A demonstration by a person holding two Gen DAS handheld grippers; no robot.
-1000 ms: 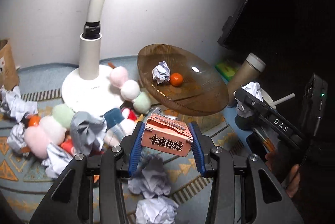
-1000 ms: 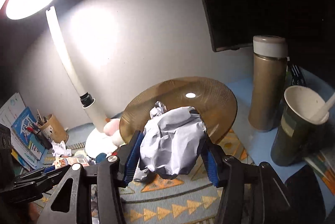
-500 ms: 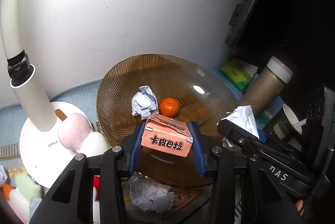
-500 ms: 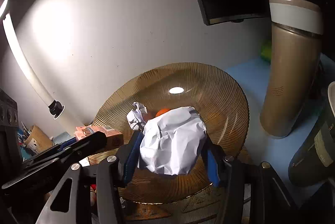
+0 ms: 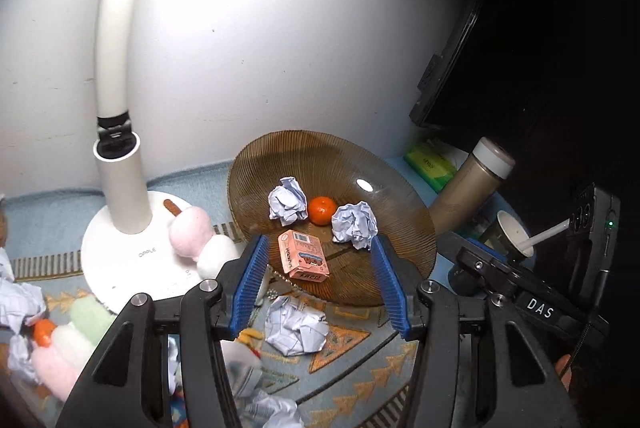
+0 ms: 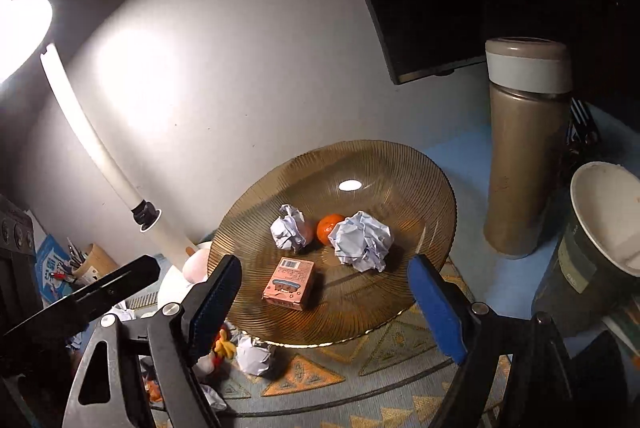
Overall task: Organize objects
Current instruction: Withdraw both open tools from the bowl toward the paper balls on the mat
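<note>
A ribbed amber glass plate [image 5: 392, 188] [image 6: 420, 172] holds a small pink carton [image 5: 304, 255] [image 6: 289, 282], a tangerine [image 5: 321, 210] [image 6: 329, 226] and two crumpled paper balls, one left [image 5: 286, 198] [image 6: 289, 232] and one right [image 5: 355, 224] [image 6: 362, 241]. My left gripper [image 5: 320, 284] is open and empty, just in front of the plate. My right gripper [image 6: 324, 304] is open and empty, above the plate's near rim; it also shows at the right of the left wrist view [image 5: 500, 280].
A white desk lamp [image 5: 120, 188] stands left of the plate. Plush balls [image 5: 192, 240] and more paper balls [image 5: 298, 324] lie on the patterned mat [image 5: 352, 356]. A tan thermos [image 6: 524, 148] and a paper cup [image 6: 596, 248] stand at the right. A pen holder [image 6: 90, 262] is far left.
Both grippers opened and pulled back. The pink carton left my left gripper and the paper ball left my right gripper; both now lie on the plate.
</note>
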